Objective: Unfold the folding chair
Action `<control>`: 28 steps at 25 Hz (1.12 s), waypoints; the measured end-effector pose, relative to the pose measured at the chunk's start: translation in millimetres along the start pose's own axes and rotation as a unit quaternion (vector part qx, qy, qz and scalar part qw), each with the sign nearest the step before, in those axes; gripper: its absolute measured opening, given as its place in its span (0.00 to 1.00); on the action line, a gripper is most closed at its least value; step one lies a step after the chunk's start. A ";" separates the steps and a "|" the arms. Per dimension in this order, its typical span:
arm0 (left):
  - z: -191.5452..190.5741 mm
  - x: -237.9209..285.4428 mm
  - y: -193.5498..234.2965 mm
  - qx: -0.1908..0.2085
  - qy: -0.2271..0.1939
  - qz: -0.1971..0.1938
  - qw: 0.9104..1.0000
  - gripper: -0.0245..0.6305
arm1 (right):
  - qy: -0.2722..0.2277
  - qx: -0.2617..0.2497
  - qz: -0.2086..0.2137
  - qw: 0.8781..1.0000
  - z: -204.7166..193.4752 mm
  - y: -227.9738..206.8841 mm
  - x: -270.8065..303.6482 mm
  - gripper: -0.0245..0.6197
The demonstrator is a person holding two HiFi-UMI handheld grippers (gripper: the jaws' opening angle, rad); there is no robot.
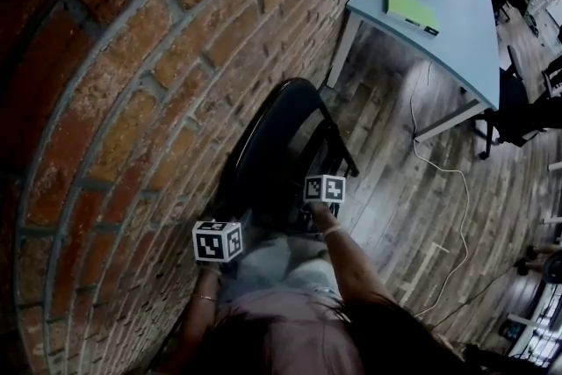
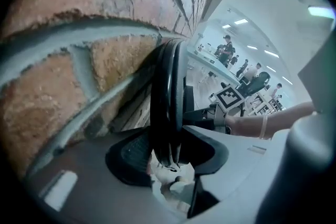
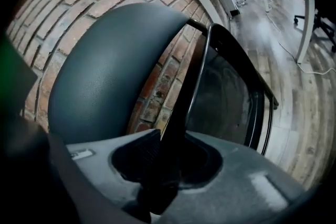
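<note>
Against brick wall, grippers clamp folding chair

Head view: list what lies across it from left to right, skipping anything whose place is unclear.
brick wall → left gripper → folding chair → table → office chair

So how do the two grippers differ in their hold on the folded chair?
The left gripper clasps the thick edge of the folding chair close to the brick wall; the right gripper clasps one thin bar of it on the room side. The left gripper's jaws stand wider than the right gripper's. Both hold the chair.
</note>
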State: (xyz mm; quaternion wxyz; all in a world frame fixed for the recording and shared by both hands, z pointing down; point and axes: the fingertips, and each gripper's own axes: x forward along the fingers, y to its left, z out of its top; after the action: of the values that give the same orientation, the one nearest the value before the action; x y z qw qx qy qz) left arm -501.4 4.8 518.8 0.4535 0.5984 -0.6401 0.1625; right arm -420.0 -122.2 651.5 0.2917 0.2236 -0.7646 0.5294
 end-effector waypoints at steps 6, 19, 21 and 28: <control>-8.4 0.9 -16.9 0.005 0.008 -0.027 1.000 0.29 | -0.010 -0.008 0.023 1.000 0.4 -7.9 -9.1 0.17; 3.0 -14.0 -91.6 0.128 0.011 -0.067 0.989 0.29 | -0.074 0.031 0.078 0.994 12.4 -22.6 -65.6 0.14; 2.1 -16.7 -107.9 0.132 0.020 -0.076 0.988 0.28 | -0.082 0.042 0.083 0.992 12.0 -28.1 -78.5 0.14; -11.1 -26.8 -164.1 0.150 0.033 -0.102 0.983 0.26 | -0.103 0.056 0.100 0.988 2.5 -48.6 -123.2 0.15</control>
State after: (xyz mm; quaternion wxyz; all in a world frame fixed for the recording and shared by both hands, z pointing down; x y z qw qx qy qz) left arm -350.6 -8.2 449.1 0.3936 0.7160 -0.5290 0.2293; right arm -299.0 -137.0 599.7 0.1447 0.2153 -0.7784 0.5717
